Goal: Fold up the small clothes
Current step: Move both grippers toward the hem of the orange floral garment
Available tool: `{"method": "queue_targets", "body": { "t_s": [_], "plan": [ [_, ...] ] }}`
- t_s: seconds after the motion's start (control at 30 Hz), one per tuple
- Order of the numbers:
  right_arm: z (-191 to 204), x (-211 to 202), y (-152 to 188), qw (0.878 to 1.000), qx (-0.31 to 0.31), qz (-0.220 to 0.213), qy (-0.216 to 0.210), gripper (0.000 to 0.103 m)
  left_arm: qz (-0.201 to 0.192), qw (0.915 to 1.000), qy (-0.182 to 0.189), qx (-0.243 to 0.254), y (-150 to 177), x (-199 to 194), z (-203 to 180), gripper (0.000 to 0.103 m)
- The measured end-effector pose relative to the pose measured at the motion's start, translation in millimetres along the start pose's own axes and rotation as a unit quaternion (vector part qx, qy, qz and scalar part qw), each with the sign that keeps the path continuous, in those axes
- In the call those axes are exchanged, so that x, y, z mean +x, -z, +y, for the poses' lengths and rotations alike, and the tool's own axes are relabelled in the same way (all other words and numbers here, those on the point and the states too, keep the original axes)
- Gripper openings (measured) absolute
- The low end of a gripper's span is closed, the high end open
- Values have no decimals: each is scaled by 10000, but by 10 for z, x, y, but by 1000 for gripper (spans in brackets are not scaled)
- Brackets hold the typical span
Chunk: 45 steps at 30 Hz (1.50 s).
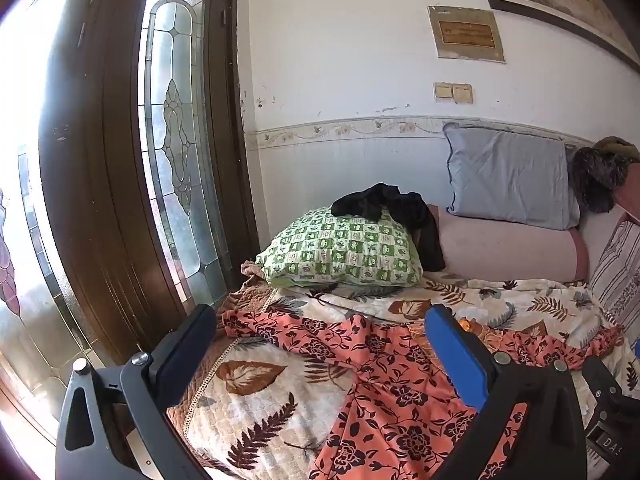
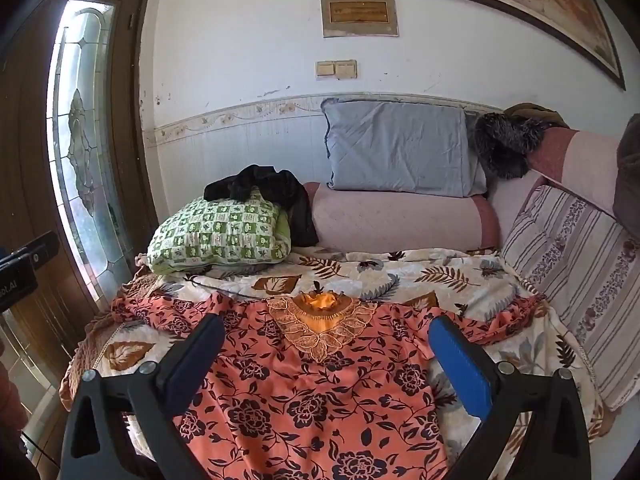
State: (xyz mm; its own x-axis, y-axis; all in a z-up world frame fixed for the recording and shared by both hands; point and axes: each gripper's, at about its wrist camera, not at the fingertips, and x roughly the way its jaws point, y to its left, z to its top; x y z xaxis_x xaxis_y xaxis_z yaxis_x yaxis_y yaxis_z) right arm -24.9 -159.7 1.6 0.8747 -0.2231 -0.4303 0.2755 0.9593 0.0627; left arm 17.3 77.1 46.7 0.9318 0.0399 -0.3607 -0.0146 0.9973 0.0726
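Spread across the bed, under its leaf-print quilt: the orange floral garment, lying flat and face up, lace-trimmed neckline toward the pillows, one sleeve stretched out left, the other right. Behind it, along the wall, a long pink bolster, with a grey-blue pillow propped on top. To the left, a green checked pillow, a black cloth draped over its far edge. On the right, a striped cushion leaning up. Far left, a dark wooden door with leaded glass.

Now the claws. Right claw poised low over the chest of the garment, pointed straight at the neckline, fingers wide apart, nothing between them. Left claw level, aimed over the left sleeve and side of the garment, also spread wide and holding nothing. Blue pad on one finger, dark pad on the other. Neither claw seen touching the fabric.
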Motion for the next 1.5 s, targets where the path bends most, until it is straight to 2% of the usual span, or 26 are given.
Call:
{"method": "queue_targets", "body": {
  "t_s": [0.7, 1.5],
  "plan": [
    [-142, 159, 48, 9992, 344, 212, 62, 103, 139, 9994, 199, 252, 57, 183, -254, 103],
    [-179, 406, 113, 9982, 548, 243, -38, 103, 341, 9988, 149, 326, 130, 413, -402, 103]
  ]
}}
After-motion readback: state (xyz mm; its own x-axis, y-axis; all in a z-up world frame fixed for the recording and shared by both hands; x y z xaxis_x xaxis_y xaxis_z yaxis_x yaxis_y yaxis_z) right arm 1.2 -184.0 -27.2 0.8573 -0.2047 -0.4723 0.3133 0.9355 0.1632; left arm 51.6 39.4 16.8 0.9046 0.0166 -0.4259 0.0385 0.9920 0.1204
